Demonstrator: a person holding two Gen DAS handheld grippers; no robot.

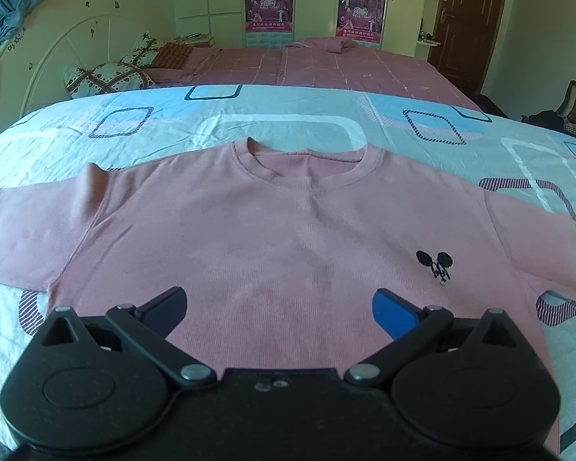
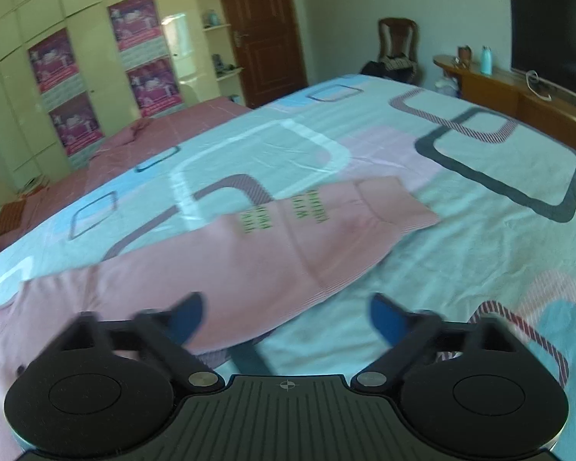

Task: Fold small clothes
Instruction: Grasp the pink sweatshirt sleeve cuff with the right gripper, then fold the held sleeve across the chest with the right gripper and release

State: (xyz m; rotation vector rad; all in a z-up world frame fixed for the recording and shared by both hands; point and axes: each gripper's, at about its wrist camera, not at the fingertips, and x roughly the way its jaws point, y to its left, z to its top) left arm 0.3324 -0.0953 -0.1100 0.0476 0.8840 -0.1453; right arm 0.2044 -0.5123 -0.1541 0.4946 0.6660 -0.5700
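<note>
A small pink sweatshirt (image 1: 272, 238) lies flat, front up, on the patterned bedspread (image 1: 288, 115), neck away from me, both sleeves spread out. A small black emblem (image 1: 436, 265) is on its chest. My left gripper (image 1: 279, 309) is open and empty, hovering over the shirt's lower middle. In the right wrist view the shirt's right sleeve (image 2: 295, 242) with green lettering stretches to its cuff (image 2: 395, 203). My right gripper (image 2: 286, 319) is open and empty above the sleeve's lower edge near the armpit; the view is blurred.
A second bed with a pink cover (image 1: 326, 65) and pillows (image 1: 107, 77) stands behind. Wardrobes with posters (image 2: 73, 88), a brown door (image 2: 265, 30), a chair (image 2: 397, 46), and a wooden TV cabinet (image 2: 518, 96) ring the room.
</note>
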